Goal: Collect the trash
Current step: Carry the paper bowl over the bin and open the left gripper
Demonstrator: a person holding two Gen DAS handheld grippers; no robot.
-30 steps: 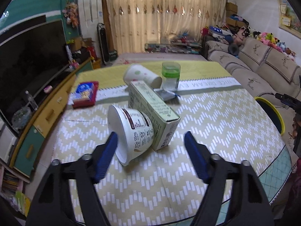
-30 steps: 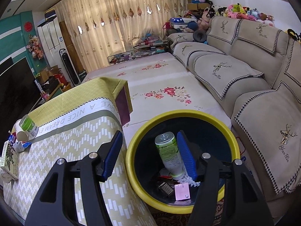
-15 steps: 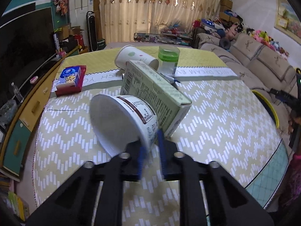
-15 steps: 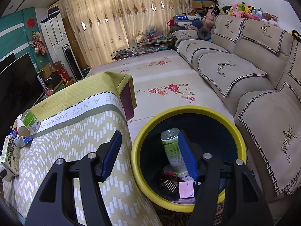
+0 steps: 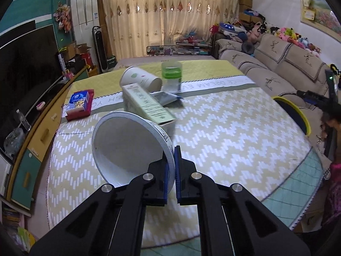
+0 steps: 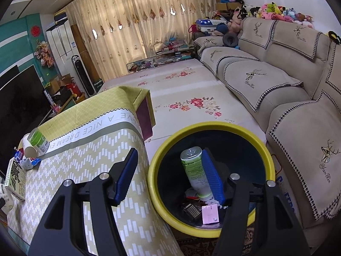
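Observation:
My left gripper [image 5: 171,170] is shut on the rim of a white paper bowl [image 5: 127,147] and holds it tilted above the table [image 5: 234,136]. Behind it lie a green carton [image 5: 147,106], a tipped white paper cup [image 5: 138,79], a green-lidded clear jar [image 5: 171,76] and a crumpled wrapper [image 5: 166,97]. My right gripper [image 6: 170,177] is open and empty above the yellow-rimmed black bin [image 6: 264,149] beside the table. A green-white can [image 6: 192,170], a pink box [image 6: 210,214] and other scraps lie inside the bin.
A red and blue tissue pack [image 5: 80,104] lies at the table's left. The bin's rim [image 5: 298,115] shows past the table's right edge. A sofa [image 6: 277,85] stands to the right, a TV cabinet [image 5: 42,128] to the left.
My left gripper closed on the bowl's rim and lifted it from the table, so the bowl's opening now faces me. The right gripper stayed open above the bin, drifting slightly.

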